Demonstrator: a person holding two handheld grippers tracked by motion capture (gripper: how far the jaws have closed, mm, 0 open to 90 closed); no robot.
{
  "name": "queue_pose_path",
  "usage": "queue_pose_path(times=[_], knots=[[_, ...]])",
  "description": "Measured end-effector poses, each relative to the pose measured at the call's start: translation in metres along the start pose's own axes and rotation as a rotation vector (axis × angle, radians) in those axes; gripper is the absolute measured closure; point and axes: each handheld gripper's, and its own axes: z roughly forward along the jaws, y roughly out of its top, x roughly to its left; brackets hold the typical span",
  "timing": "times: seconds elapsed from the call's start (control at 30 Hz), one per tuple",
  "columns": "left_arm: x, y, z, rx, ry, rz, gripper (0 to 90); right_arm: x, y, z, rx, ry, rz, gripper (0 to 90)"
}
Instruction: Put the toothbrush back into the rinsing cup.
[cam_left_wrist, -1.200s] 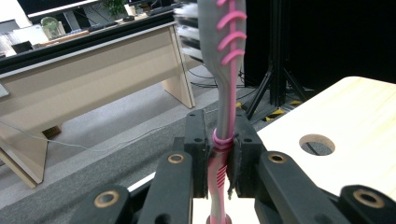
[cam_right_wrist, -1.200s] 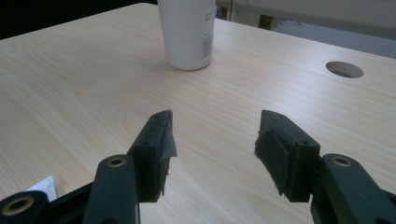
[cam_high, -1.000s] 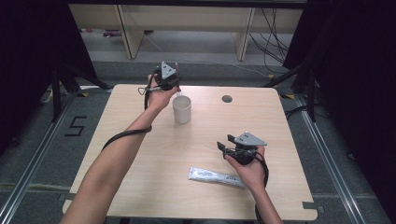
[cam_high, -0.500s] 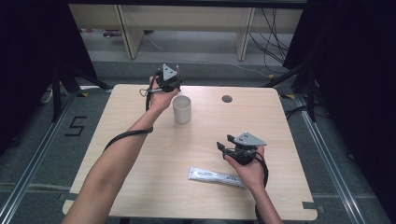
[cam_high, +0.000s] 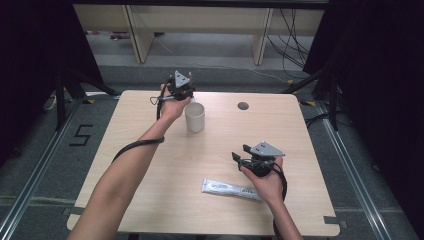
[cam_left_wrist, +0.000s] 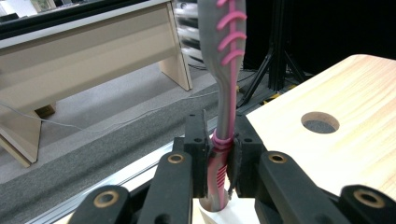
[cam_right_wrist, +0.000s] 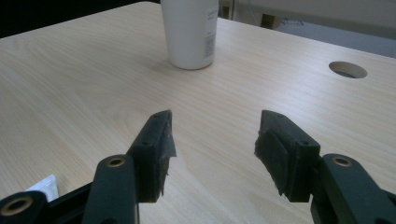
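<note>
My left gripper (cam_left_wrist: 219, 135) is shut on a grey toothbrush (cam_left_wrist: 226, 70) with pink stripes, gripped low on its handle so the rest rises upright between the jaws. In the high view this left gripper (cam_high: 179, 90) hovers at the table's far edge, just left of and behind a white cup (cam_high: 194, 117). My right gripper (cam_high: 241, 154) rests low over the near right part of the table, open with nothing between its fingers (cam_right_wrist: 215, 135). It points toward the cup (cam_right_wrist: 189, 32). A white toothpaste tube (cam_high: 231, 189) lies flat beside the right hand.
The light wooden table (cam_high: 150, 165) has a round cable hole (cam_high: 243, 106) at its far right. Beyond it are a grey floor, pale wooden bench legs (cam_high: 134, 35) and cables. Dark stands flank both sides.
</note>
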Motion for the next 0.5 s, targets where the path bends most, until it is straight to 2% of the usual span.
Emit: queue_pose_path(times=[0.07, 0.1, 0.13, 0.17, 0.3, 0.33, 0.5], knots=[[-0.0001, -0.0011, 0.0005, 0.005, 0.001, -0.001, 79.5, 0.0028, 0.0001, -0.0011, 0.012, 0.003, 0.032, 45.6], [-0.0002, -0.0017, 0.0009, 0.006, 0.001, -0.002, 79.5, 0.0017, 0.0002, -0.0007, 0.006, 0.004, 0.016, 45.6], [-0.0002, -0.0023, 0.0013, 0.009, 0.001, -0.002, 79.5, -0.0009, -0.0001, 0.0014, -0.016, 0.006, -0.02, 45.5], [-0.0002, -0.0027, 0.0016, 0.011, 0.0, -0.004, 79.5, -0.0006, -0.0002, 0.0021, -0.013, 0.019, -0.015, 45.5], [-0.0001, -0.0044, 0.0028, 0.018, 0.0, -0.006, 79.4, -0.0015, 0.0, 0.002, -0.015, 0.009, -0.033, 45.4], [0.0001, -0.0049, 0.0031, 0.018, 0.0, -0.006, 79.4, -0.0001, -0.0002, 0.0021, -0.008, 0.017, -0.008, 45.4], [0.0007, -0.0062, 0.0037, 0.025, 0.002, -0.016, 79.1, 0.0002, 0.0001, 0.0018, -0.006, 0.015, -0.009, 45.3]])
